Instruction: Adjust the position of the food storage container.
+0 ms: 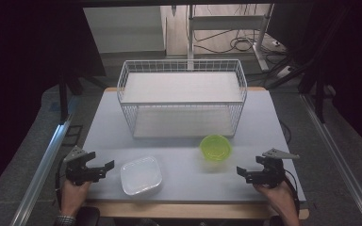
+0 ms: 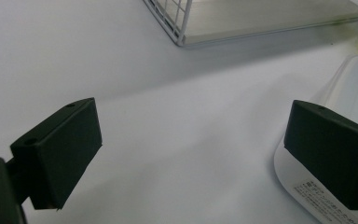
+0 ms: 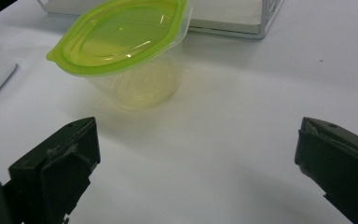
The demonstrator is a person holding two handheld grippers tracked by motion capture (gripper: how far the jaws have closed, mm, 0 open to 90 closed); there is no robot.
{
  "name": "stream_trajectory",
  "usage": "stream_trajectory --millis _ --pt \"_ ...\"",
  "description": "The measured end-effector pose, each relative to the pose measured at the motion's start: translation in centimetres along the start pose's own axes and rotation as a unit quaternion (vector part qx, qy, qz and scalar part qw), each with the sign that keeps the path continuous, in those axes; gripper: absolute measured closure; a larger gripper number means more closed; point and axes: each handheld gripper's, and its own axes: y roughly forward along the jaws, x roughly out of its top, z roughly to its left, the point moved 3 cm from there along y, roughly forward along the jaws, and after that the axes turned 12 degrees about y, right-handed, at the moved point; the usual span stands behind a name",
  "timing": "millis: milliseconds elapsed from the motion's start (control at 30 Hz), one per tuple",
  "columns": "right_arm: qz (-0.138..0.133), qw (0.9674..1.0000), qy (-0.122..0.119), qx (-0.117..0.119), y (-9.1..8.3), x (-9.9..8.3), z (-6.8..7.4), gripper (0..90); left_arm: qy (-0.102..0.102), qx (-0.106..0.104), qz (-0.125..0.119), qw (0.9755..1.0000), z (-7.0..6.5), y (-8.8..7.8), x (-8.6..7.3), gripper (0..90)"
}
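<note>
With both grippers' fingers spread wide and empty, the left gripper (image 1: 90, 168) just beside the white lidded container (image 1: 141, 175) near the counter's (image 1: 179, 155) front edge could nudge it off.

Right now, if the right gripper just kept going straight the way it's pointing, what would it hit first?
Probably the clear tub with the green lid. In the right gripper view the open right gripper has bare table ahead, with the tub ahead and a little left of centre, so it might only clip it. Behind stands the wire basket.

Grey table (image 1: 264, 122); on it a wire basket (image 1: 183, 96), green-lidded tub (image 1: 215, 147), white container (image 1: 141, 175).
</note>
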Motion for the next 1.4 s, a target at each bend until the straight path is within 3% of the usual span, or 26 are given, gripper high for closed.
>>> stream_trajectory --millis 200,433,867,1100,1400 --pt "0.002 1.0 -0.006 -0.001 -0.1 0.2 0.4 8.0 0.017 0.006 0.011 0.9998 -0.4 0.2 0.1 0.4" --pt "0.027 0.9995 -0.006 0.015 0.3 0.2 0.5 16.6 0.012 0.013 -0.011 0.9998 -0.3 -0.2 0.3 0.9" --pt "0.034 0.9986 -0.037 0.018 0.0 0.6 1.5 41.5 0.056 0.008 0.014 0.9983 -1.4 0.3 0.4 7.9" --pt "0.06 0.9957 -0.065 0.025 0.4 1.1 2.1 54.9 0.055 0.001 0.023 0.9982 -1.7 0.5 0.4 9.4" --pt "0.069 0.9932 -0.089 0.031 0.5 2.5 3.6 72.3 0.051 0.002 0.028 0.9983 -1.7 0.8 0.2 10.1"
